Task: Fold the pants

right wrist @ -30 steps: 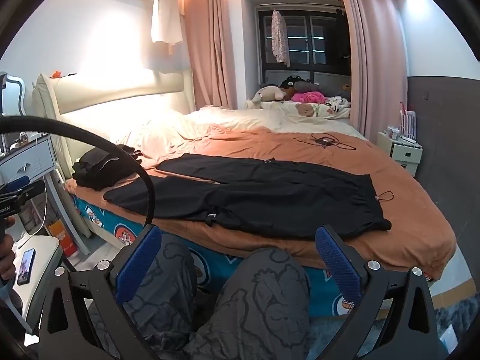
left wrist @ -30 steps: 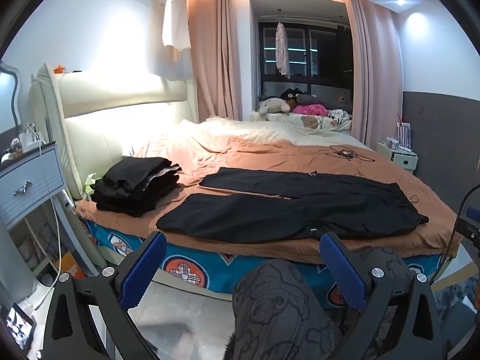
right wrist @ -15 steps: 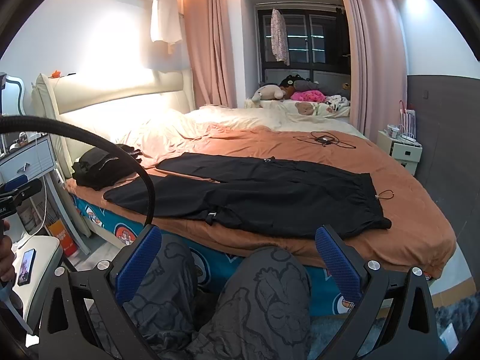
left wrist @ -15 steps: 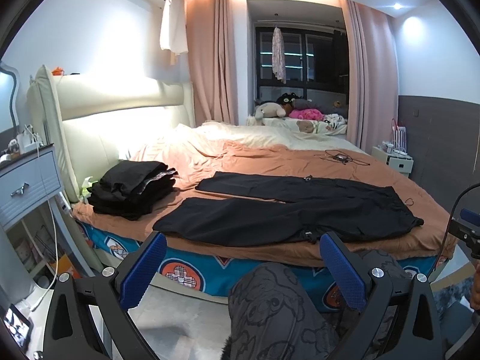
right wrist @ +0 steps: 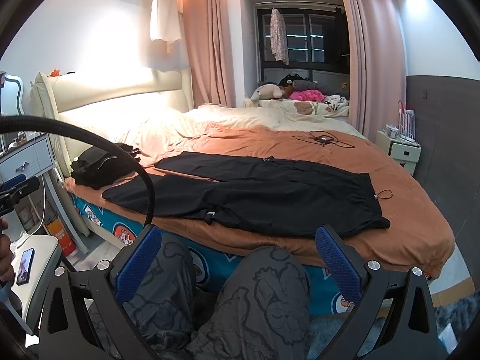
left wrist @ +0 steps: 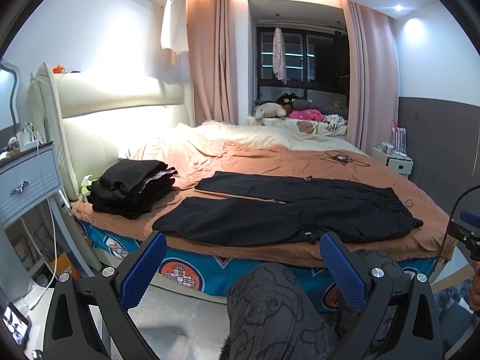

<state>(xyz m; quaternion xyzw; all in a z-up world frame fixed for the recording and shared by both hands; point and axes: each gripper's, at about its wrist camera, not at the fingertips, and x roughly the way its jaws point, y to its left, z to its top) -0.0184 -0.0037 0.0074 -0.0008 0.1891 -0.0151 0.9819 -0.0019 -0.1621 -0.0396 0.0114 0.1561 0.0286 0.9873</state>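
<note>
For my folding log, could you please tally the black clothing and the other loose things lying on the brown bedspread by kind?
Black pants laid flat: 1
Stack of folded black clothes: 1 (count of pieces inside cannot be told)
Black cable with a small device: 1
Total: 3

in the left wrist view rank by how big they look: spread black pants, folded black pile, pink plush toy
1. spread black pants
2. folded black pile
3. pink plush toy, though it sits farthest from the camera, so its true size is unsure
</note>
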